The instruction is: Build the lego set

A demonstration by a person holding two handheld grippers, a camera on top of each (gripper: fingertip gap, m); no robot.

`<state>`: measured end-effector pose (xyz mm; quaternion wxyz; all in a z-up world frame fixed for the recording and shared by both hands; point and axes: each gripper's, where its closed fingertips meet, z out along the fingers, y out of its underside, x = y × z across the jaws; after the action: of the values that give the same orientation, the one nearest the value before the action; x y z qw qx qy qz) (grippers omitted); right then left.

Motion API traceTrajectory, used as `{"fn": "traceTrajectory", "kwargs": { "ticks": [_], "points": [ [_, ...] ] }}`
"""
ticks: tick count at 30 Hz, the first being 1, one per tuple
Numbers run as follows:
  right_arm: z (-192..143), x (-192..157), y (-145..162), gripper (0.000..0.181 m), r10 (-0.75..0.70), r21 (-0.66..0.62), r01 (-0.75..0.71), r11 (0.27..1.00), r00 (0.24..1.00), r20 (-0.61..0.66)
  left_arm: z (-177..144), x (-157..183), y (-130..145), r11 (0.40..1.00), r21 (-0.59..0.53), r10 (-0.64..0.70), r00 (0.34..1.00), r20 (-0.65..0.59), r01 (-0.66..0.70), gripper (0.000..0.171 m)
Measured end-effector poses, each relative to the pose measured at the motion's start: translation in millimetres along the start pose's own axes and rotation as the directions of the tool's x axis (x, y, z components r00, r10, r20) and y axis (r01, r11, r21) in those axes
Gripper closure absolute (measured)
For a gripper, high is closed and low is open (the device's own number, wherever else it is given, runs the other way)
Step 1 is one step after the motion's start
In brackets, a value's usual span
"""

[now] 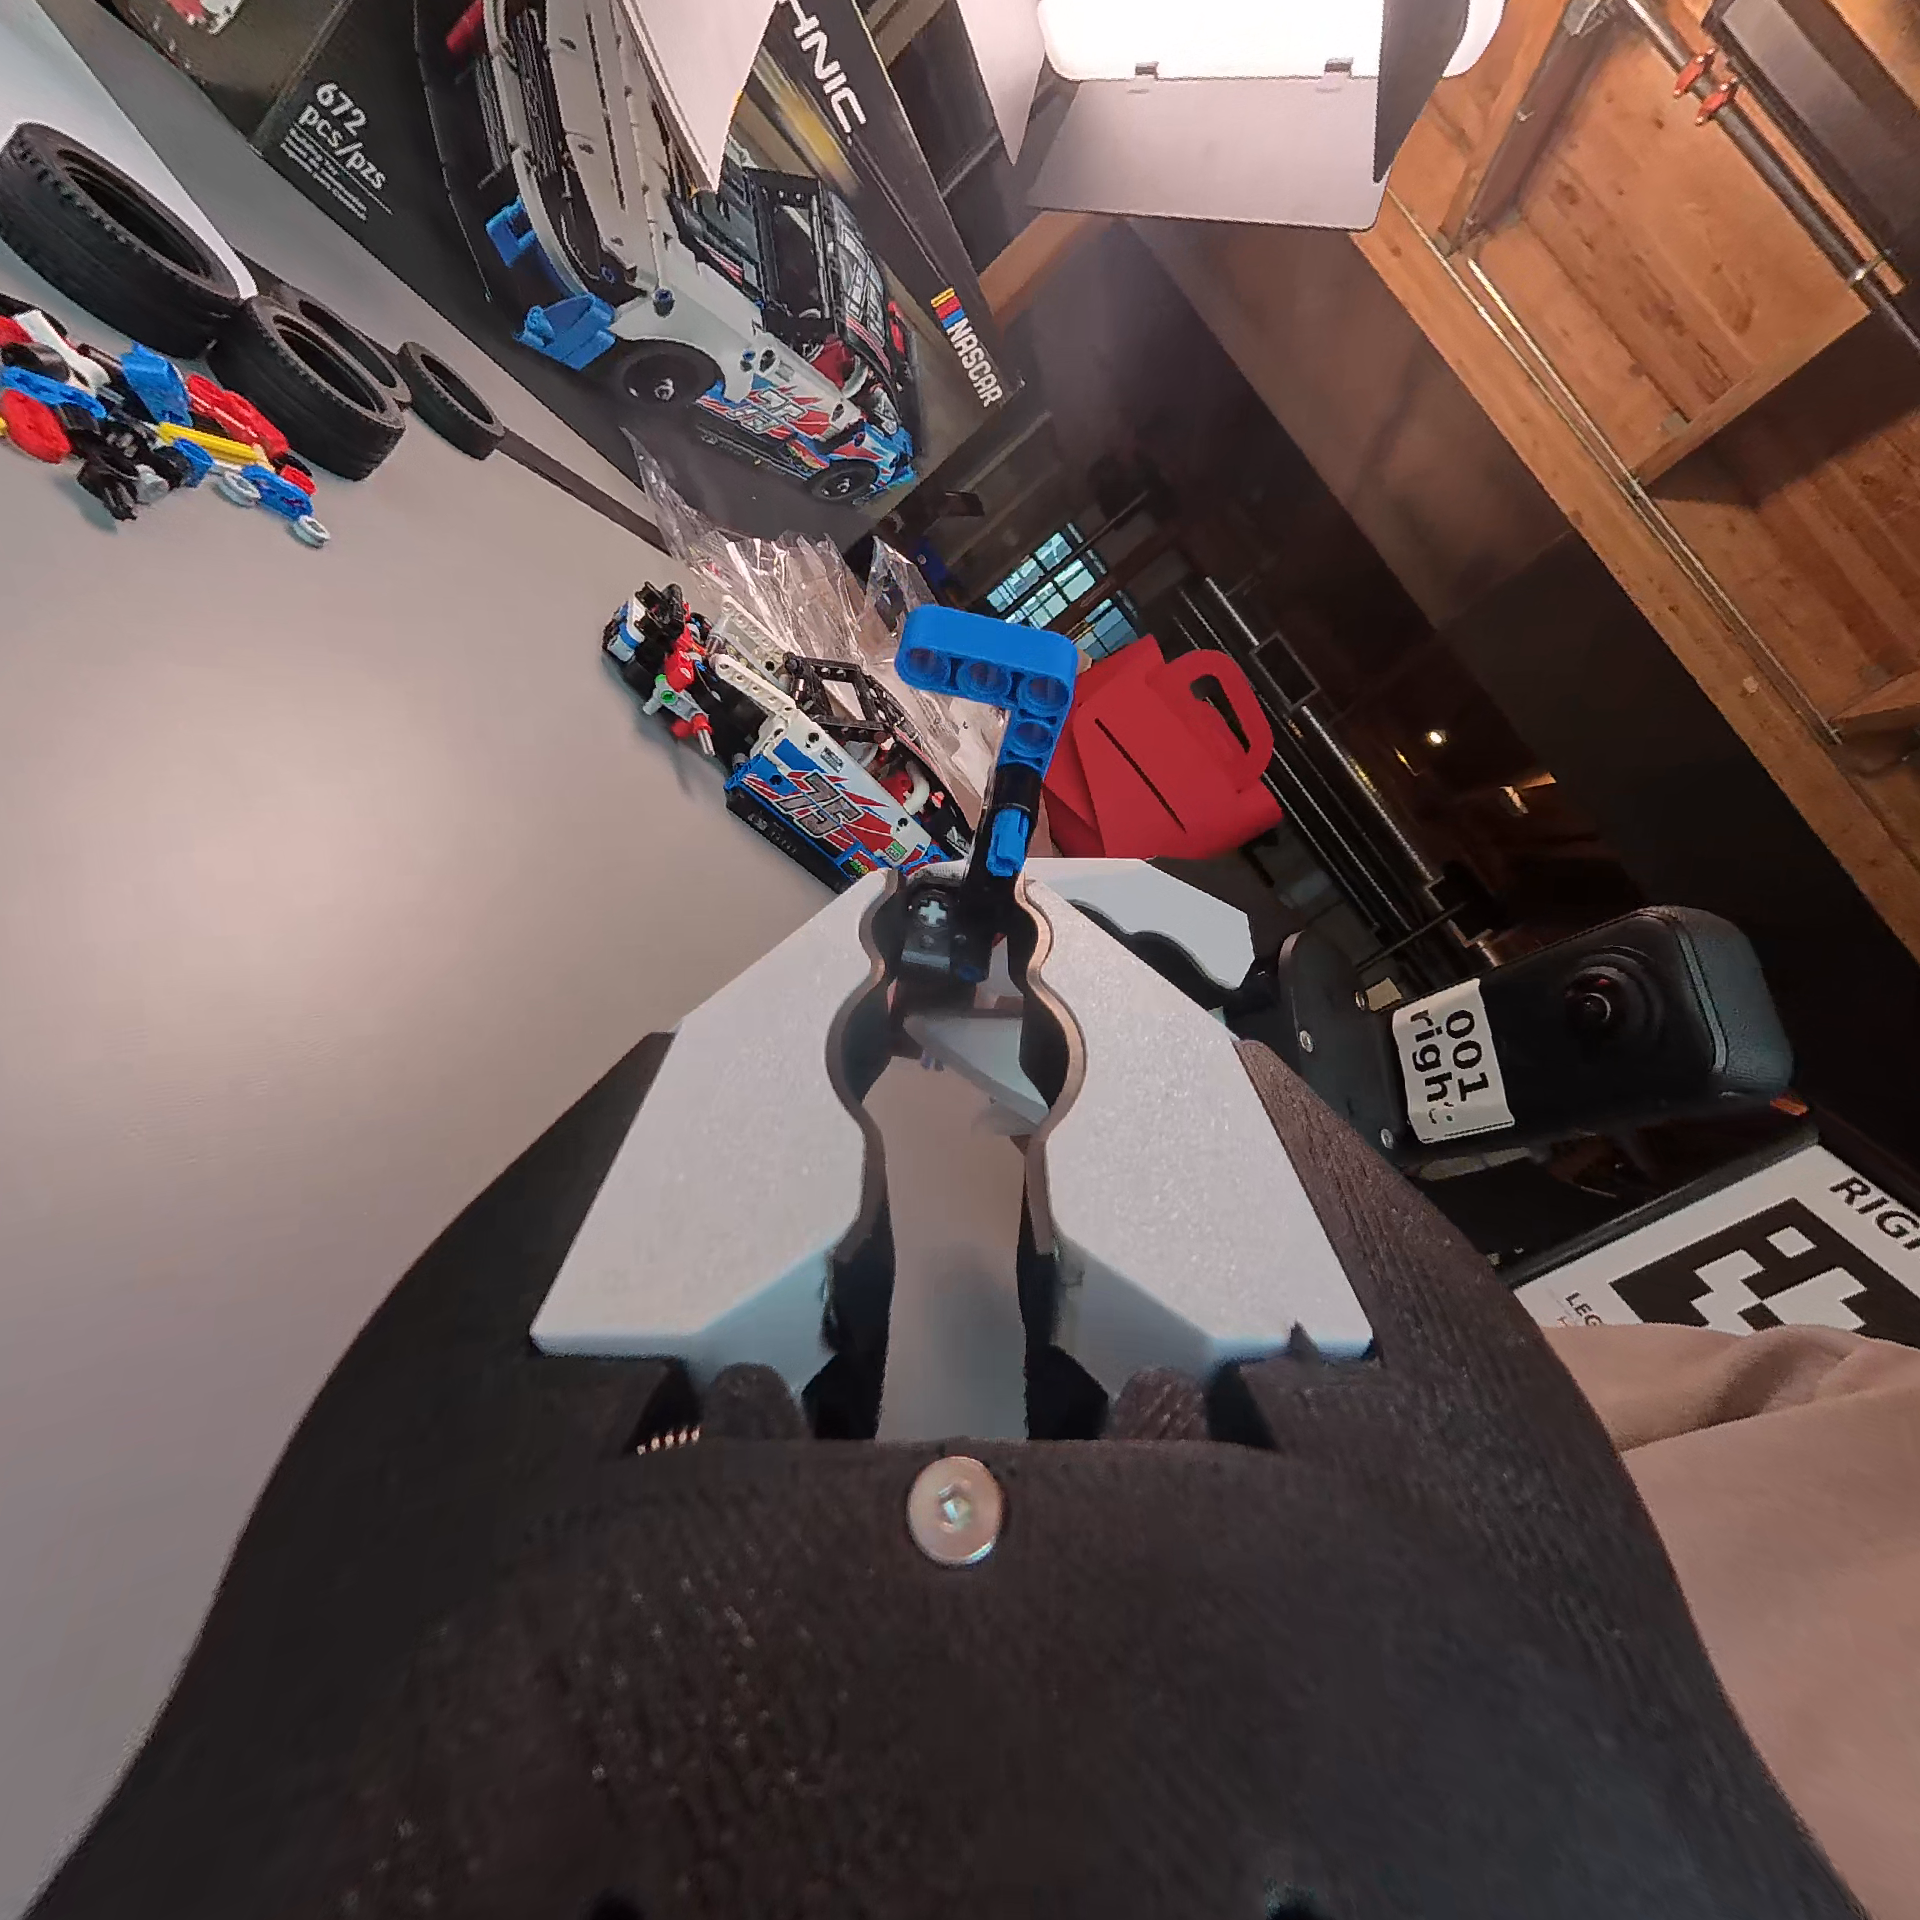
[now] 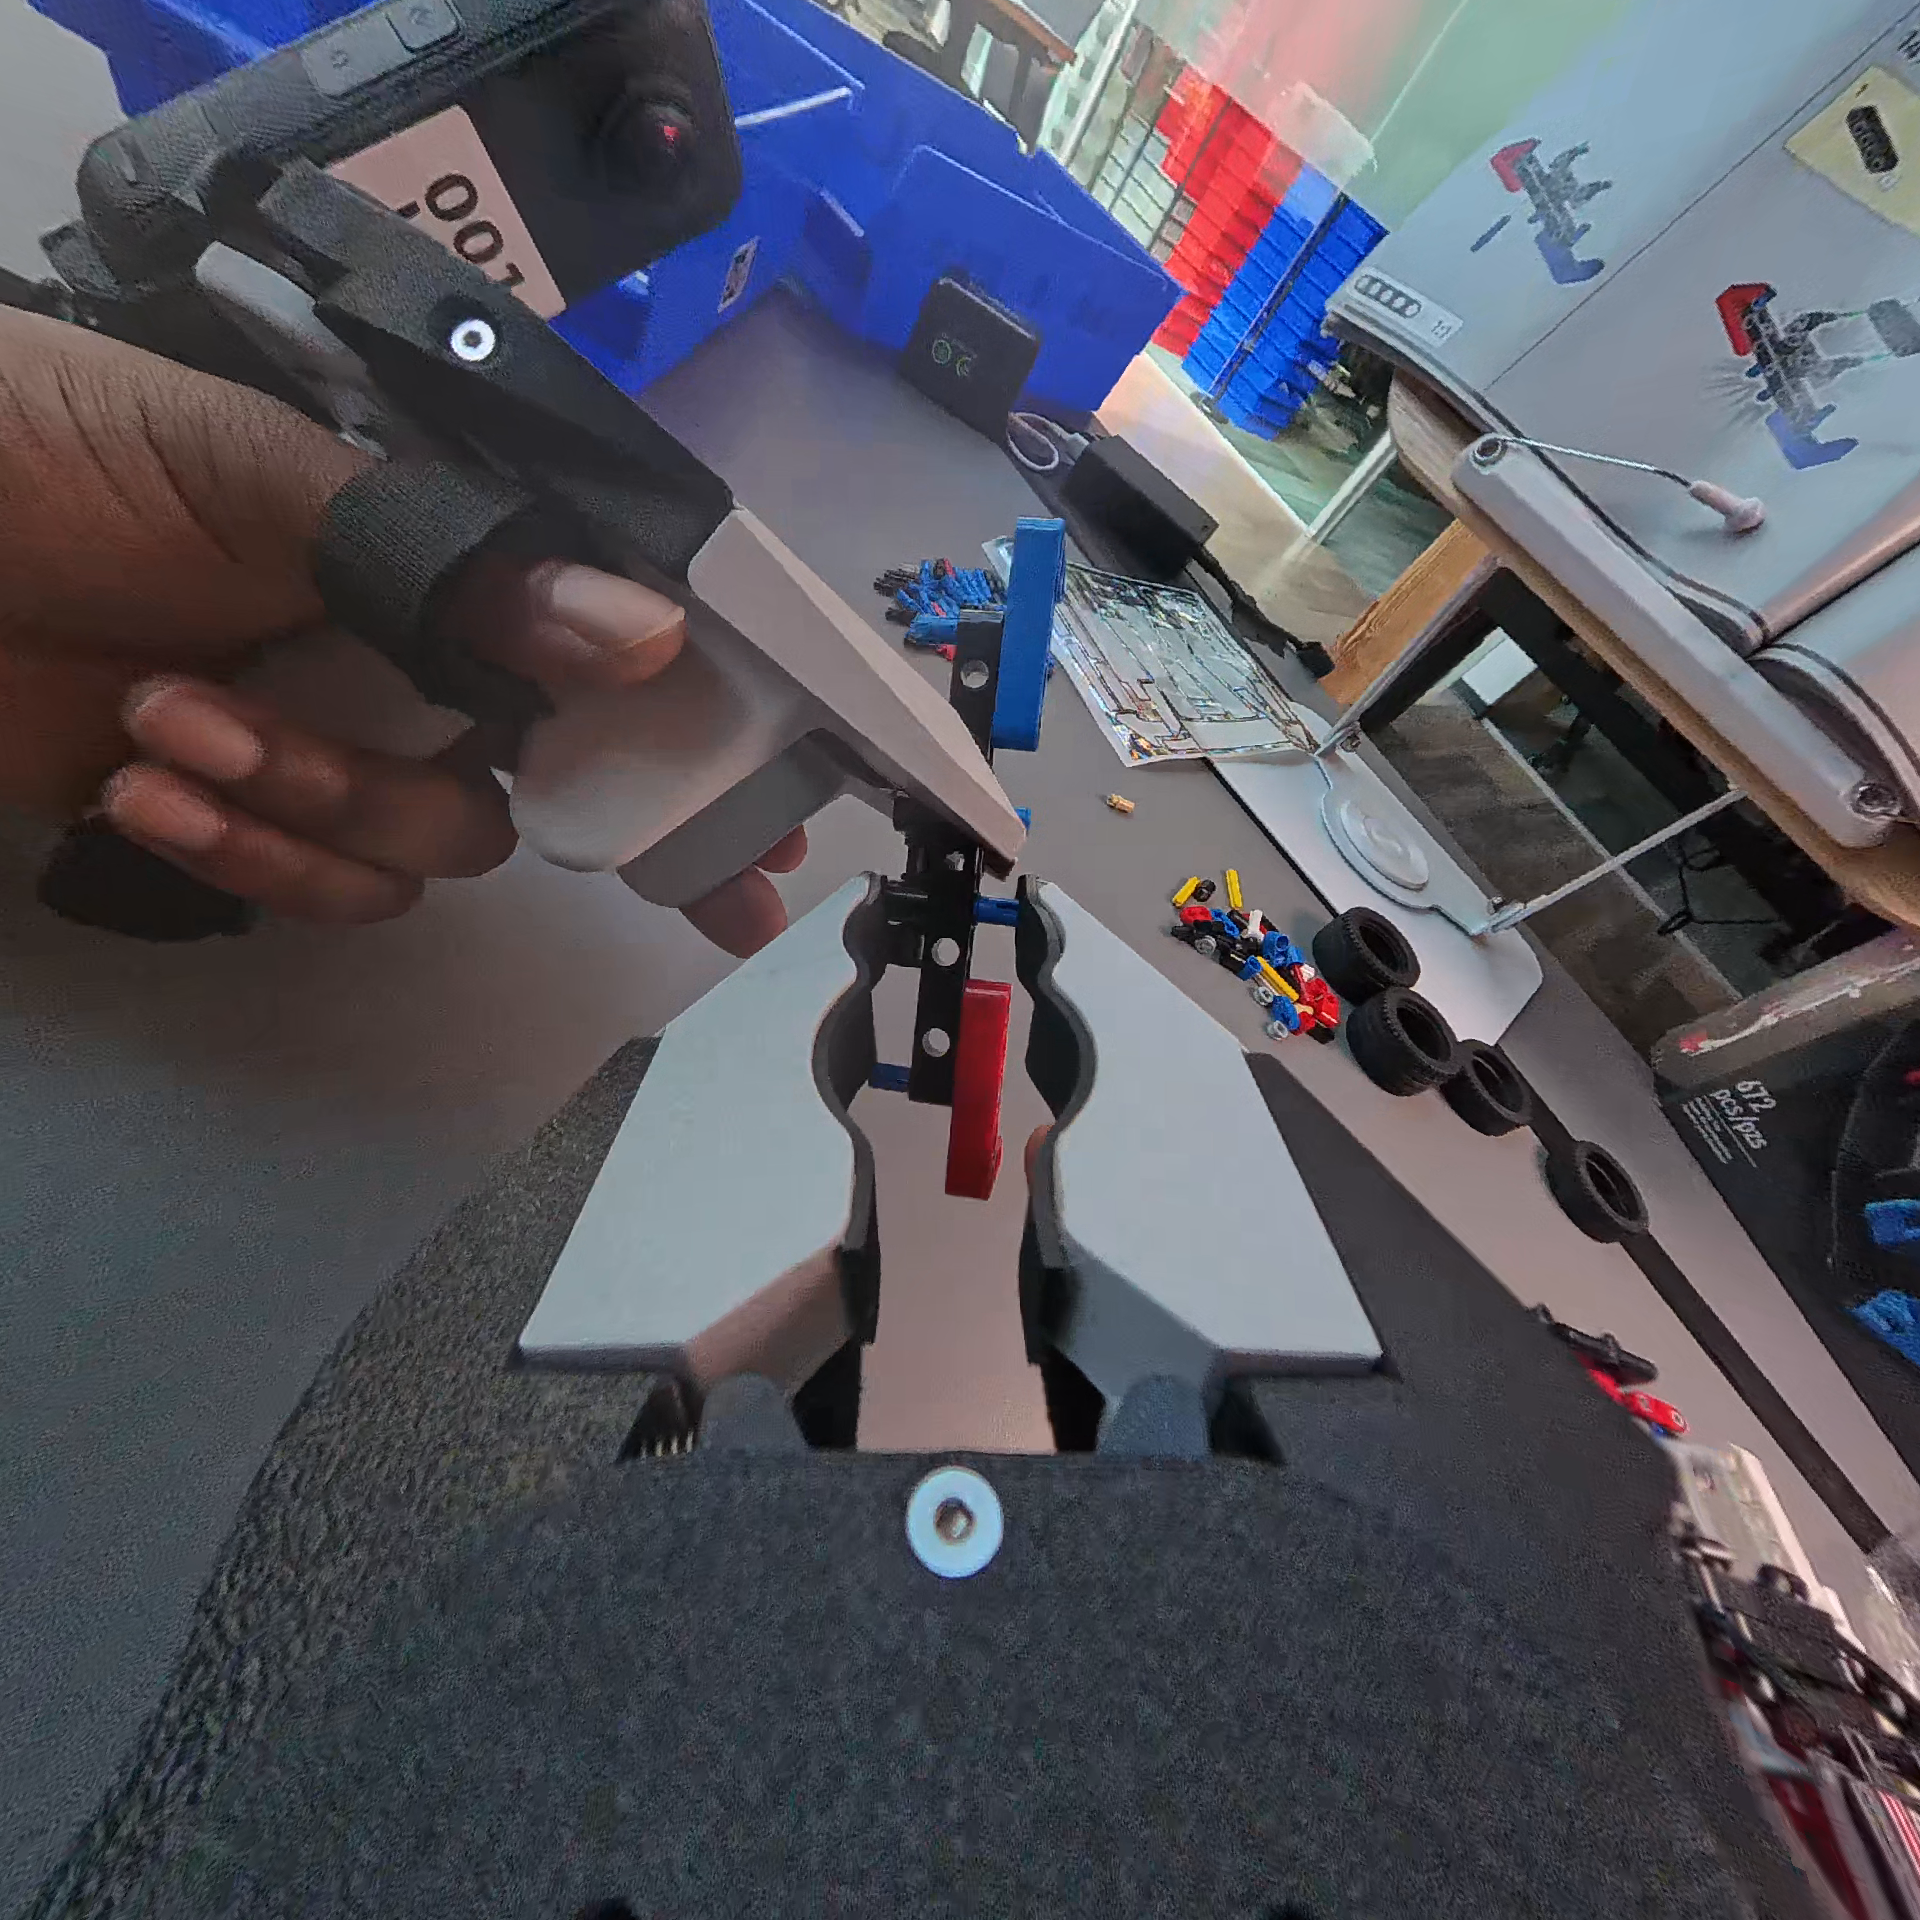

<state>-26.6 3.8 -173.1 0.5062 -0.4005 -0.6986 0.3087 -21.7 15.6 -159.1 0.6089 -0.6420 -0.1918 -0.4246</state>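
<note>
A small lego sub-assembly (image 2: 951,977) is held up in the air above the grey desk (image 1: 260,831), caught between both tools at once. It is a black beam with holes, carrying a blue L-shaped piece (image 1: 992,675) at its far end, a red piece (image 2: 977,1086) at the near end and short blue pins sticking out sideways. The left gripper (image 1: 951,920) has its jaws narrowed onto the black end of it, just below the blue piece. The right gripper (image 2: 951,909) meets it from the opposite side, jaws pinched on the black beam, the red piece hanging between the fingers. A hand (image 2: 208,644) wraps the left tool's handle.

Farther off on the desk lies the half-built car (image 1: 800,758), white, blue and red, next to crumpled clear bags (image 1: 790,582). A scatter of small loose parts (image 2: 1257,961) sits beside a row of black tyres (image 2: 1397,1029). The set's box (image 1: 665,229) stands at the back edge, and a sheet of stickers (image 2: 1164,665) lies flat near a heap of blue pins (image 2: 940,597).
</note>
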Motion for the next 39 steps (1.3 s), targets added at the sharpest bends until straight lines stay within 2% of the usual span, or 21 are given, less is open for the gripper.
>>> {"fn": "traceTrajectory", "kwargs": {
  "ticks": [4,9,10,12,14,18,20,23,26,28,30,33,35,36,39],
  "points": [
    [-0.3,2.7,-1.9,0.156,-0.031,0.013,0.032,0.999,0.998,-0.058,-0.6,-3.5,0.3,0.999,0.013,-0.045,0.999,0.001,0.045,0.156],
    [-1.2,1.7,-1.7,0.159,-0.014,0.002,0.014,1.0,0.999,-0.034,-0.7,-0.9,0.7,0.997,0.003,-0.071,0.997,-0.025,0.072,0.155],
    [-2.4,2.6,-2.1,0.159,-0.026,0.0,0.026,1.0,0.999,-0.037,-0.3,1.9,-0.2,0.997,-0.001,-0.075,0.996,-0.045,0.075,0.152],
    [-3.2,4.7,-2.0,0.159,-0.046,-0.007,0.046,0.999,0.997,-0.056,-1.2,12.6,-5.7,0.997,0.004,-0.08,0.99,-0.118,0.081,0.13],
    [-5.5,8.6,-2.9,0.159,-0.016,0.009,0.017,1.0,0.998,-0.062,-5.2,13.0,-16.5,0.997,0.047,-0.052,0.992,-0.111,0.058,0.118],
    [-9.0,13.7,-1.0,0.159,0.0,0.012,0.0,1.0,0.997,-0.076,-13.6,6.9,-29.7,0.996,0.088,-0.018,0.997,-0.076,0.025,0.113],
    [-8.9,11.7,-2.4,0.159,0.002,0.017,-0.001,1.0,0.997,-0.073,-11.2,5.0,-24.2,0.999,0.048,-0.017,0.997,-0.071,0.021,0.118],
    [-8.9,7.7,-8.3,0.159,-0.01,0.049,0.014,0.999,0.998,-0.068,-6.0,4.7,-9.9,1.0,-0.029,-0.01,0.997,-0.077,0.008,0.153],
    [-9.9,5.7,-8.0,0.158,-0.007,0.069,0.011,0.998,0.998,-0.06,-6.3,3.7,-10.8,0.999,-0.035,-0.005,0.997,-0.081,0.002,0.165],
    [-13.6,8.9,-8.1,0.149,0.018,0.088,-0.014,0.996,0.999,-0.05,-9.0,0.2,-17.0,0.999,-0.029,-0.028,0.996,-0.082,0.026,0.166],
    [-17.5,6.5,-5.7,0.141,0.045,0.091,-0.047,0.995,0.999,0.02,-12.7,-5.8,-22.2,0.997,-0.047,-0.058,0.995,-0.082,0.055,0.166],
    [-18.0,-0.3,10.5,0.136,0.12,0.025,-0.124,0.992,0.985,0.126,-14.5,-10.6,-9.5,0.968,-0.209,-0.165,0.979,-0.116,0.138,0.165],
    [-15.7,-9.8,21.7,0.144,0.146,-0.031,-0.143,0.989,0.971,0.187,-14.8,-18.1,-1.0,0.939,-0.269,-0.25,0.963,-0.102,0.215,0.165],
    [-16.0,-18.9,24.3,0.159,0.148,-0.052,-0.139,0.989,0.96,0.236,-15.0,-22.2,2.3,0.928,-0.288,-0.274,0.957,-0.092,0.237,0.166],
    [-13.1,-21.3,33.8,0.164,0.196,-0.135,-0.168,0.976,0.952,0.234,-14.7,-30.7,5.5,0.929,-0.298,-0.243,0.969,-0.05,0.218,0.164]
  ]
}}
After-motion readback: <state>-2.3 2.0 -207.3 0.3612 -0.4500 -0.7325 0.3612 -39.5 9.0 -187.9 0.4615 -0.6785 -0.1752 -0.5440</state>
